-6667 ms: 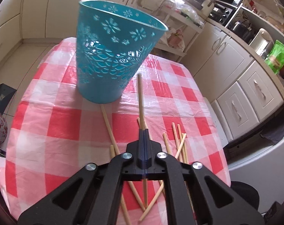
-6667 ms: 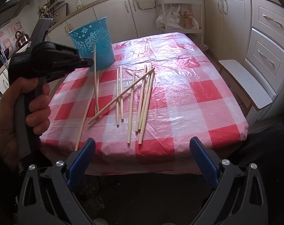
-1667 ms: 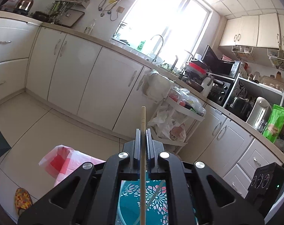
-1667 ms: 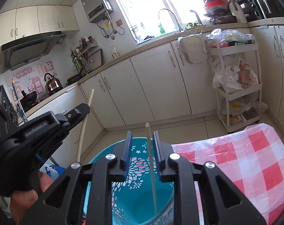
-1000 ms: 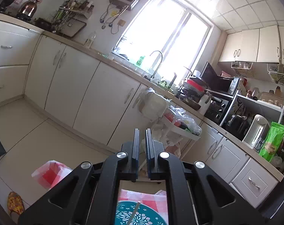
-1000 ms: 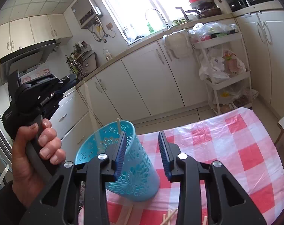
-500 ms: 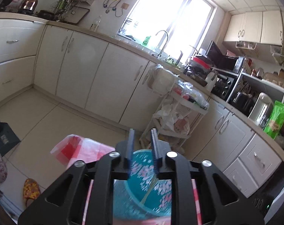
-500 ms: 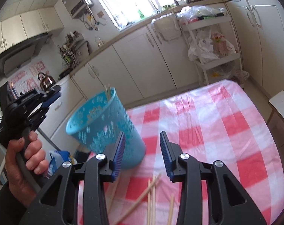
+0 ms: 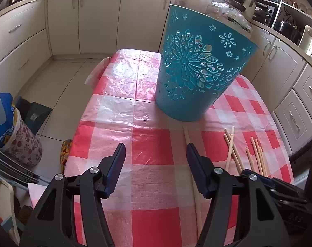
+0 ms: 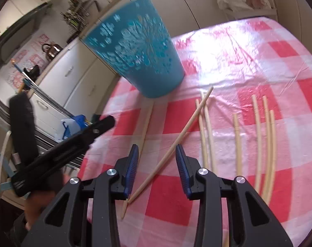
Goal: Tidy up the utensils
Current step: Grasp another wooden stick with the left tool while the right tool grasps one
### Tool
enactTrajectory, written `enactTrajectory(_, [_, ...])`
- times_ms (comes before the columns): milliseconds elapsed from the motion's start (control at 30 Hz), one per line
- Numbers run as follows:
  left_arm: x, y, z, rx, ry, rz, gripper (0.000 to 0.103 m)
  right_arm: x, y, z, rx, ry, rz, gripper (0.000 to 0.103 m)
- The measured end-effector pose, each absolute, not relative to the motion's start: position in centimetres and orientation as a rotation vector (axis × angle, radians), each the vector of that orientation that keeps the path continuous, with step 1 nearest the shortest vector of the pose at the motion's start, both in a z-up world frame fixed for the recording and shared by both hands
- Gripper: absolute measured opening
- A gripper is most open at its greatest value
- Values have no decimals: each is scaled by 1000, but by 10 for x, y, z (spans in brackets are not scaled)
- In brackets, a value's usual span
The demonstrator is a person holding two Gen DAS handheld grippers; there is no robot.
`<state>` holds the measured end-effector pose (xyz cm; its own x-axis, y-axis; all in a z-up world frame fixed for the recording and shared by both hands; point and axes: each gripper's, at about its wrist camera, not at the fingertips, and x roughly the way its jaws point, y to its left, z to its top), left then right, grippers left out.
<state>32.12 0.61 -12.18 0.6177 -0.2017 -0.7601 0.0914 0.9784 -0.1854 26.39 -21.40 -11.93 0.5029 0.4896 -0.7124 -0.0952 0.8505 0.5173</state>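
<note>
A teal cut-out bin (image 9: 199,72) stands on the red-checked tablecloth (image 9: 147,140); it also shows in the right wrist view (image 10: 139,47). Several long wooden sticks (image 10: 265,135) lie on the cloth in front of it. My left gripper (image 9: 155,164) is open and empty above the cloth; one stick (image 9: 192,168) runs beside its right finger. My right gripper (image 10: 156,164) is open and empty above a slanted stick (image 10: 182,131) that lies between its fingers. More sticks (image 9: 236,152) lie at the right in the left wrist view.
White kitchen cabinets (image 9: 98,16) stand behind the table. Bags (image 9: 14,127) sit on the floor at the table's left edge. The left gripper's body (image 10: 59,150) is low at the left of the right wrist view.
Both grippers have let their sticks go into the bin, opened wider, and come down from above the bin to just over the cloth and the loose sticks.
</note>
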Motion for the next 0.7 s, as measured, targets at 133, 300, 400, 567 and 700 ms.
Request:
enactTrajectory(133, [325, -3, -115, -84, 899, -191, 58, 269, -206, -129, 377, 1017, 305, 34])
enactTrajectory(300, [340, -28, -124, -6, 945, -247, 58, 285, -216, -125, 314, 1013, 256, 33])
enactTrajectory(400, [349, -37, -129, -2, 962, -251, 58, 299, -211, -124, 217, 1022, 287, 33])
enactTrajectory(567, [355, -35, -130, -23, 969, -250, 58, 307, -194, -122, 6, 1024, 469, 29])
enactTrajectory(700, [355, -37, -134, 0, 983, -264, 58, 299, -191, -123, -176, 1022, 590, 25])
